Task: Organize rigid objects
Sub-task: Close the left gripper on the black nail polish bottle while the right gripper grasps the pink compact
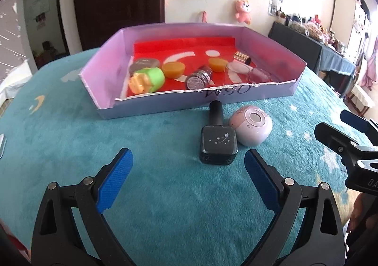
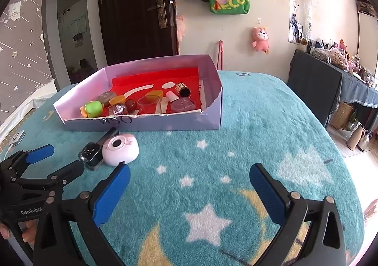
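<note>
Nail polish bottle [image 1: 218,145], dark with a black cap and small stars on its face, lies on its side on the teal surface [image 1: 70,138] just ahead of your left gripper [image 1: 187,179], whose blue-padded jaws stand wide apart and hold nothing. Touching the bottle's right side is a pink round gadget [image 1: 251,128]. Both sit just in front of the lilac box [image 1: 165,105], close to its near wall. Inside the box, on red lining, you have a green and yellow toy [image 1: 146,80], two orange cups [image 1: 173,69], a glittery jar [image 1: 197,79] and a clear pink bottle [image 1: 258,74]. Your right gripper [image 1: 340,138] shows at the right edge.

From your right wrist, your right gripper [image 2: 189,181] hangs over bare surface [image 2: 248,129], its jaws also spread wide and empty. The nail polish bottle [image 2: 92,154] and pink round gadget [image 2: 120,150] lie ahead to the left, in front of the lilac box [image 2: 151,123]. Your left gripper [image 2: 55,159] sits just left of the bottle, jaws apart.
</note>
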The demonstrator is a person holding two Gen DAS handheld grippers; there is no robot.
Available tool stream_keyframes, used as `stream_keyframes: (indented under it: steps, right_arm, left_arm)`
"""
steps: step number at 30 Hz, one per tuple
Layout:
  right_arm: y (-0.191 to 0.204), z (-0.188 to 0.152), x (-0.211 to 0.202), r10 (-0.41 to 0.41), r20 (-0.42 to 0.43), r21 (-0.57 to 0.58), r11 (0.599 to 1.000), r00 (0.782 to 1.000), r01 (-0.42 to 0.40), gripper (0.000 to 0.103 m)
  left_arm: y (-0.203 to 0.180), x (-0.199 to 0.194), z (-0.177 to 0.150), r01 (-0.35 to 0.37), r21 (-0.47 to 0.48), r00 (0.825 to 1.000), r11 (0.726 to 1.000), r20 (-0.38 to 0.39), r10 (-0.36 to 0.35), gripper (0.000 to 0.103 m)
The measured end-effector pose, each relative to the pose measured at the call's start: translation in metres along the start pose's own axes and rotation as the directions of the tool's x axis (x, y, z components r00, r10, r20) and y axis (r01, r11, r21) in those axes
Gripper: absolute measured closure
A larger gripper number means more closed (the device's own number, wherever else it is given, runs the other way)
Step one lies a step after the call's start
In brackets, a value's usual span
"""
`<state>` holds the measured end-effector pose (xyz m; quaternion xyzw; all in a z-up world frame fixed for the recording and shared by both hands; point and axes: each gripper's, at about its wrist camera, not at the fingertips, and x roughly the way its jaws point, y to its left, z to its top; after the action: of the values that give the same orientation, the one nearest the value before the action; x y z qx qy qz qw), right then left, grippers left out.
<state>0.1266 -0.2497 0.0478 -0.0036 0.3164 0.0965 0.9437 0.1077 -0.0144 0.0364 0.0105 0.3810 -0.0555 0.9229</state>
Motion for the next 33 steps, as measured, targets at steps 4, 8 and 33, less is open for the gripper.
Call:
stream_keyframes:
  steps: [4, 8, 33]
  right_arm:
    - [-0.002, 0.009, 0.007, 0.001, -0.019, -0.007, 1.0, 1.0, -0.001, 0.0]
    - [-0.002, 0.016, 0.014, 0.039, -0.046, -0.007, 0.999, 0.998, -0.039, 0.0]
    - [0.055, 0.033, 0.081, 0.303, -0.321, -0.176, 0.912, 0.897, -0.371, 0.008]
  left_arm:
    - [-0.003, 0.01, 0.008, -0.013, 0.036, 1.0, 0.999, -0.028, 0.014, 0.007]
    - [-0.002, 0.017, 0.013, -0.02, 0.069, 0.999, 0.997, -0.047, 0.023, 0.006]
    - [0.022, 0.03, 0.027, 0.146, 0.2, 0.985, 0.969, -0.117, -0.125, 0.03]
